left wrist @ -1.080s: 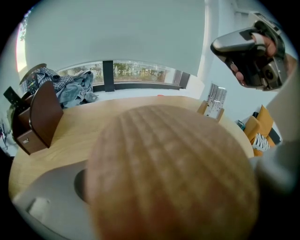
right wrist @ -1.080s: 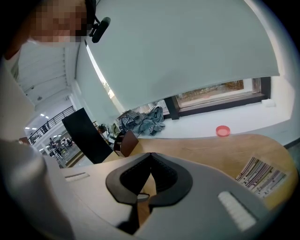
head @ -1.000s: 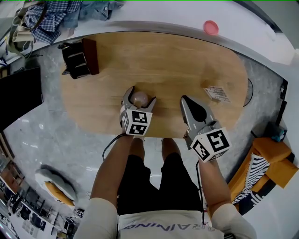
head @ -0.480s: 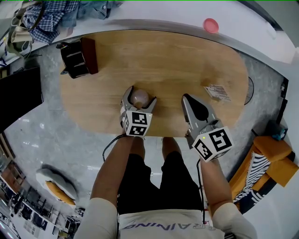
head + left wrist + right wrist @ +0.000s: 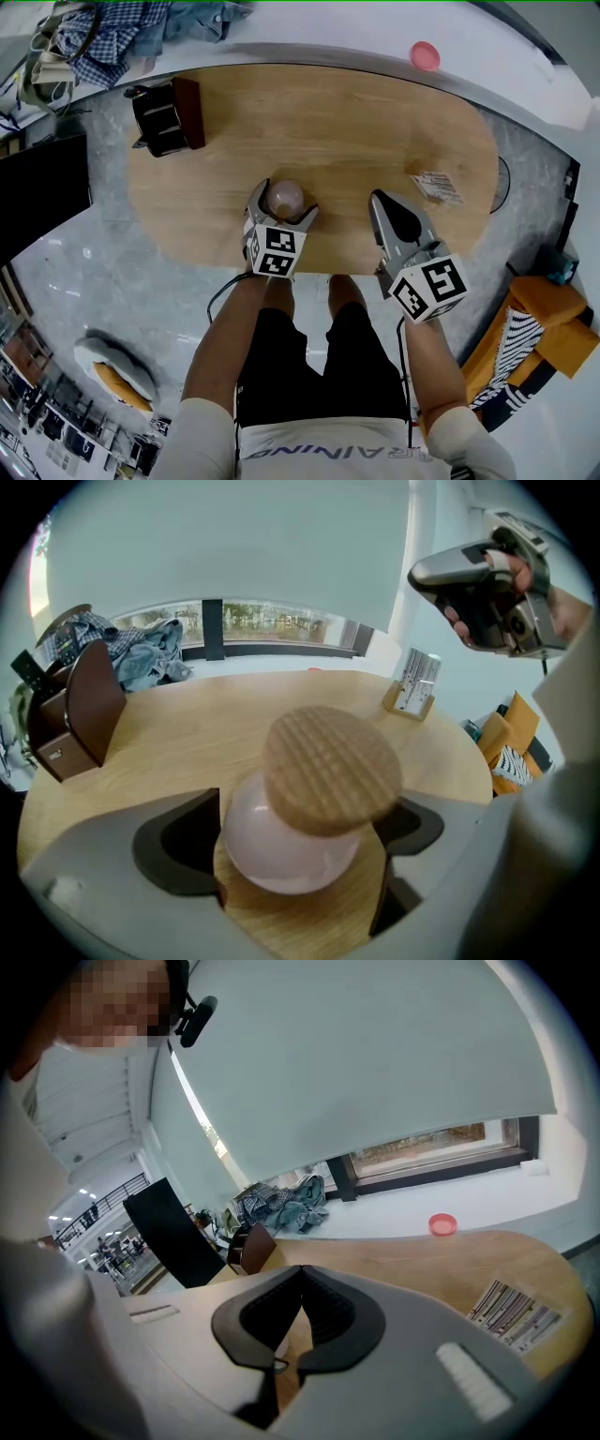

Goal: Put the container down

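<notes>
The left tool [image 5: 284, 196] is opening its jaws around the pink container [image 5: 291, 846], which stands on the tabletop [image 5: 328, 122]. To its right, the right tool [image 5: 382, 200] is closed and empty.

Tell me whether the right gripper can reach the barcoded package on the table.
Probably yes: only bare table lies between the right gripper and the barcoded package, and nothing blocks the way. Its jaws are shut, so they must open first.
</notes>
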